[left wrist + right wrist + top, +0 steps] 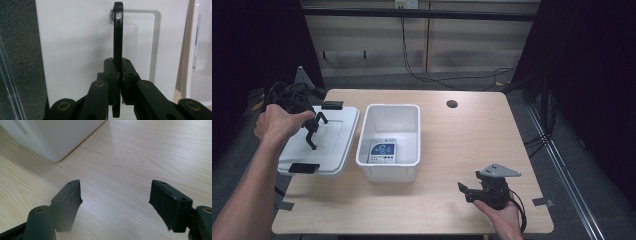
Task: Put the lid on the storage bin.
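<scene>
Lid [319,142] lies left of the bin [388,141], its long axis running toward the person, left gripper [312,131] over it and nearest; left gripper view: jaws clenched on the handle [118,32], which stands upright off the lid [75,50]; right gripper view: right gripper [115,202] released, jaws wide above the table [140,152], bin corner [57,140] ahead.

Lid [332,145] smooth white plastic; handle [118,37] glossy black; table [462,145] matt pale wood.

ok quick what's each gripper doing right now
left gripper: closed on the lid's black handle
right gripper: open, holding nothing, over the table
</scene>
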The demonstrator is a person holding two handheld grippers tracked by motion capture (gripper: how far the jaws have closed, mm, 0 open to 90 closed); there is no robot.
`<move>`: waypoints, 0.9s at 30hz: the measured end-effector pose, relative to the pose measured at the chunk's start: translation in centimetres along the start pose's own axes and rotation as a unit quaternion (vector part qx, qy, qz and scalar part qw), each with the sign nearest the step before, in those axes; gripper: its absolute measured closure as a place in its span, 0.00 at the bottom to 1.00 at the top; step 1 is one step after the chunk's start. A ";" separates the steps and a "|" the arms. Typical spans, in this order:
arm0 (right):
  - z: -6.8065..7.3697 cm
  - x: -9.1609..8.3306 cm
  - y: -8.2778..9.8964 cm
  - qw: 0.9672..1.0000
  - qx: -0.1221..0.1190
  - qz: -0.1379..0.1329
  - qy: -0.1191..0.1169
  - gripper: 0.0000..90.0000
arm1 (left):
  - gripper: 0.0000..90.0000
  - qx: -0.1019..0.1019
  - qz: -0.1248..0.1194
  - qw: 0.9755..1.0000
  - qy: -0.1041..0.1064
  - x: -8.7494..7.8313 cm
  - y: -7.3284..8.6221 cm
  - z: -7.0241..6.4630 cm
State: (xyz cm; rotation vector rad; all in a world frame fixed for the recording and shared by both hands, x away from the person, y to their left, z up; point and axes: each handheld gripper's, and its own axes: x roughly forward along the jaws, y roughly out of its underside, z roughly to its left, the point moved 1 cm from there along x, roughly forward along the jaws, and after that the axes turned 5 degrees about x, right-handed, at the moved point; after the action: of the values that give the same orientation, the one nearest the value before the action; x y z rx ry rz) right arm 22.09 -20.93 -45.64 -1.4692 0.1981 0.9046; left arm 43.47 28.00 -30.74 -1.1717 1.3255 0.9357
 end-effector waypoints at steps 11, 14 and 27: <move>0.0 0.0 0.0 1.000 0.003 0.001 0.000 0.28 | 0.94 0.002 -0.003 1.000 0.001 -1.8 0.3 0.0; 0.0 0.0 0.0 1.000 0.003 0.001 0.001 0.28 | 0.94 0.007 -0.005 1.000 0.001 -2.3 0.3 -0.2; 0.0 0.0 0.0 1.000 0.002 0.001 0.000 0.28 | 0.94 0.026 -0.009 1.000 0.004 -4.0 -0.4 -3.3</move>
State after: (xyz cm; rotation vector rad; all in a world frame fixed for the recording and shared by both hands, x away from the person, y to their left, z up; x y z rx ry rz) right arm 22.12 -20.93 -45.66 -1.4652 0.2017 0.9051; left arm 42.93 25.22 -26.44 -1.1474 1.3349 0.8793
